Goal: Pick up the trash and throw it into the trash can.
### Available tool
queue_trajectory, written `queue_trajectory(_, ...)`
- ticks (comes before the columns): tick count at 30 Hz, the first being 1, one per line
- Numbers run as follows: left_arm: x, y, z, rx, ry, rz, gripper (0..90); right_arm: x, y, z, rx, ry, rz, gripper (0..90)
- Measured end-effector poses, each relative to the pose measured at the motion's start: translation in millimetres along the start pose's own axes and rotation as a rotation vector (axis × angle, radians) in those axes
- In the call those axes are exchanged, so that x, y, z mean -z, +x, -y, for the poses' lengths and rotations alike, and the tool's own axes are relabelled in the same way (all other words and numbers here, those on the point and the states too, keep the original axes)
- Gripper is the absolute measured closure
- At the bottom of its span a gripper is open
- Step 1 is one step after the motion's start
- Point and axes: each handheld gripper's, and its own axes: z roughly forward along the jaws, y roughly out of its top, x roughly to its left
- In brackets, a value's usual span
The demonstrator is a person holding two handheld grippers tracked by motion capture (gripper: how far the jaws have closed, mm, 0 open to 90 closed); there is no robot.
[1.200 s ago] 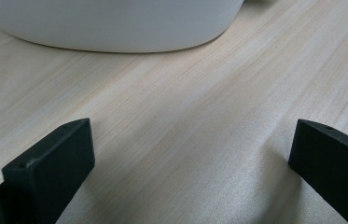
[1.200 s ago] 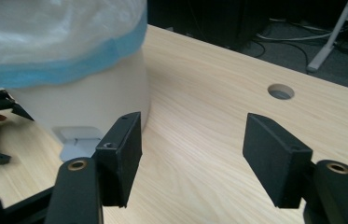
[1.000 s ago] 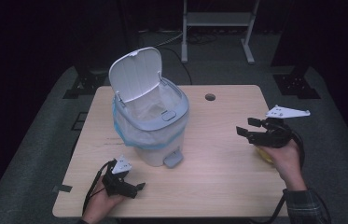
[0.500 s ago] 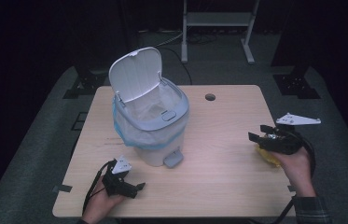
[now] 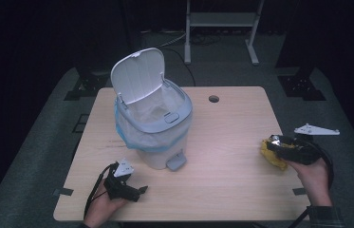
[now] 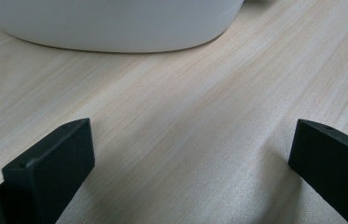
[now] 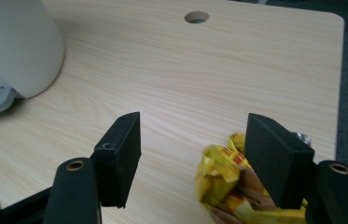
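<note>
Dark room, light wooden surface (image 5: 241, 142). White pedal bin (image 5: 153, 128) stands well to the left of my right gripper (image 5: 273, 144), lid up, blue-edged liner showing. Left gripper (image 6: 185, 154) lies low on the surface just in front of the bin's base, jaws wide, nothing between them.

Right gripper: jaws moderately wide, nothing clamped. The crumpled yellow wrapper (image 7: 223, 179) sits on the surface at the inside of its right-hand jaw, partly tucked under that jaw; a fingertip appears to lie beneath it.

Step in hand, as I judge it: grasping the wrapper for the bin. To do it well I would shift the gripper towards the wrapper so it sits centred between the jaws, lower until the tips nearly meet the wood, then close gently. The foil looks slippery and springy, so an off-centre pinch may squirt it out.
</note>
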Motion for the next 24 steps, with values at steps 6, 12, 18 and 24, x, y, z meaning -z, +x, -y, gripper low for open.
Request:
queue_trajectory(6,0.0,0.0,0.0,0.000,0.000,0.000,0.0,6.6,-12.5,6.9,-0.025,-0.002,0.029,35.5)
queue_trajectory(12,0.0,0.0,0.0,0.000,0.000,0.000,0.0,15.1,-22.7,11.8,-0.050,-0.010,0.062,35.5)
queue_trajectory(18,0.0,0.0,0.0,0.000,0.001,0.000,0.0,20.5,-33.2,17.9,-0.075,-0.006,0.092,35.5)
queue_trajectory(24,0.0,0.0,0.0,0.000,0.000,0.000,0.0,21.0,-43.7,23.2,-0.102,-0.002,0.115,34.7)
